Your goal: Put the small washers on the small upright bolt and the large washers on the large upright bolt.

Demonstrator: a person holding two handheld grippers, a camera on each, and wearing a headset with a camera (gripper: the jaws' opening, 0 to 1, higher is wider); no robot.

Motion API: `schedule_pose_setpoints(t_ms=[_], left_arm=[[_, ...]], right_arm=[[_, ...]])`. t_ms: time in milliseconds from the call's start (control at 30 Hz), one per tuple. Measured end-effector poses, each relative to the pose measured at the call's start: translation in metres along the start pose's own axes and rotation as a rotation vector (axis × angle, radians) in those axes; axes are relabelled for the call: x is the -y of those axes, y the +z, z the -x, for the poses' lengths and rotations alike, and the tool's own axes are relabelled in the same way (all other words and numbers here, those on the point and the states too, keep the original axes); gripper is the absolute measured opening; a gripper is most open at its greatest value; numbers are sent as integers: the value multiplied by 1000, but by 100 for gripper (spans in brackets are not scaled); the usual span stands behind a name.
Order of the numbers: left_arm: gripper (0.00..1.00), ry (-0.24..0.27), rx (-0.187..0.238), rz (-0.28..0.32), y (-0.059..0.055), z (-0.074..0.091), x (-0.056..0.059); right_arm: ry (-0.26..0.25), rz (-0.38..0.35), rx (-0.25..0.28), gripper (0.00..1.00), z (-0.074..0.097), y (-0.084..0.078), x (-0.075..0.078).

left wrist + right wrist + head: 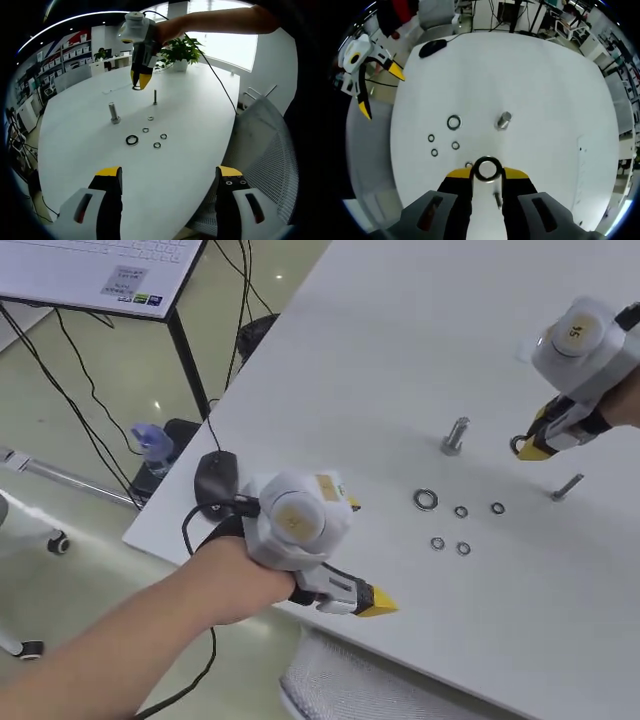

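The large upright bolt (455,435) (114,112) (504,120) stands mid-table on the white table (400,340), the small upright bolt (566,487) (155,96) to its right. One large washer (426,500) (454,122) and several small washers (461,511) (157,145) (434,152) lie flat in front of the bolts. My right gripper (522,448) (486,172) hovers between the two bolts, shut on a second large washer (486,169) (136,88). My left gripper (365,555) (169,172) is open with nothing in it, at the near table edge, short of the washers.
A black mouse (216,477) (432,48) and its cable lie at the table's left corner. A laptop (100,270) sits on a stand beyond, over floor cables. A mesh chair back (340,680) is just off the near edge. A potted plant (182,50) stands on the far end.
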State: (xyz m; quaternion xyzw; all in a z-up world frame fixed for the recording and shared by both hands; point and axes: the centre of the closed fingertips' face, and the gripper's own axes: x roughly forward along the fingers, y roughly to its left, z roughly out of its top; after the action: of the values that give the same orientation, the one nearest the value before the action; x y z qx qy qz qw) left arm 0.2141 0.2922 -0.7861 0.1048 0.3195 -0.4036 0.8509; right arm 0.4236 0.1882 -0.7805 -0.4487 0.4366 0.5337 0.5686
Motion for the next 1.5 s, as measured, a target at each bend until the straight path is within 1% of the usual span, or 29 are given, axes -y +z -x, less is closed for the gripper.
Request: schedule_pose_setpoints(t_ms=[67,167,233,367,533,667,800,833,900,1133,1167,1267,1300,1467,1500], left_arm=[[76,3,2,2,0,0,-1],[75,4,9,7,2,-1,-2],[72,-3,1,12,0,-1,-1],[73,-10,9,20,1,-3,1],[77,-12,21,17,3,-5,1],[80,-14,20,22,2,-7,1],[84,-18,23,25,2,-10,1],[85,-28,26,29,2,-10,3],[88,-31,30,31,3,-11,4],[89,-38,27,30,-1,-14,5],[89,-39,29,27,0,-14,4],[89,-39,30,22,0,-13,3],[89,-39,26,22,-1,-13,3],[87,-42,28,22,-1,-13,2],[87,-42,29,23,-1,-13,1]], right_arm=[[1,3,1,21,0,5,1],[-6,13,-2,21,-2,10,9],[-6,10,5,21,-2,14,13],[-4,12,6,21,-5,20,18],[-4,21,5,21,-9,28,23],[-3,33,4,21,-12,35,25],[0,35,2,21,-20,41,34],[2,34,4,21,-21,43,34],[5,33,8,21,-22,46,33],[19,43,2,21,-32,54,28],[19,52,-2,21,-33,54,26],[13,58,-5,21,-37,58,29],[17,59,-4,21,-38,61,29],[27,71,-14,21,-44,65,27],[24,77,-18,21,-42,66,25]])
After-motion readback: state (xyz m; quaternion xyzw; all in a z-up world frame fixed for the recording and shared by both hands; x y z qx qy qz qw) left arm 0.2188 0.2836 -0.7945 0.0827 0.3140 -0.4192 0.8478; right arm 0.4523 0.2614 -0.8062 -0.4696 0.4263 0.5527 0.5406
